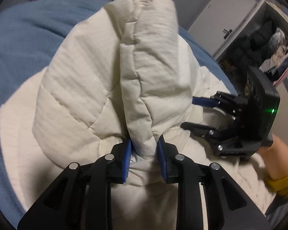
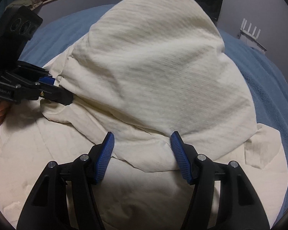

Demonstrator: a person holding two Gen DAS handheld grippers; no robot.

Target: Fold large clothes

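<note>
1. Cream quilted garment (image 1: 98, 80) lay heaped on the bed's blue blanket (image 1: 19, 44).
2. My left tongs (image 1: 144, 153) pinched a padded fold of it.
3. My right tongs (image 2: 142, 149) stood open, gripping nothing.

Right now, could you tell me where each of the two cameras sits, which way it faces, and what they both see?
Left wrist: on the left gripper, looking down its fingers, which pinch a fold of the cream quilted garment; the right gripper, a hand and yellow sleeve show at right.
Right wrist: on the right gripper, jaws open over the garment; the left gripper shows at left.
Shared: garment, blue blanket, each other's gripper.
</note>
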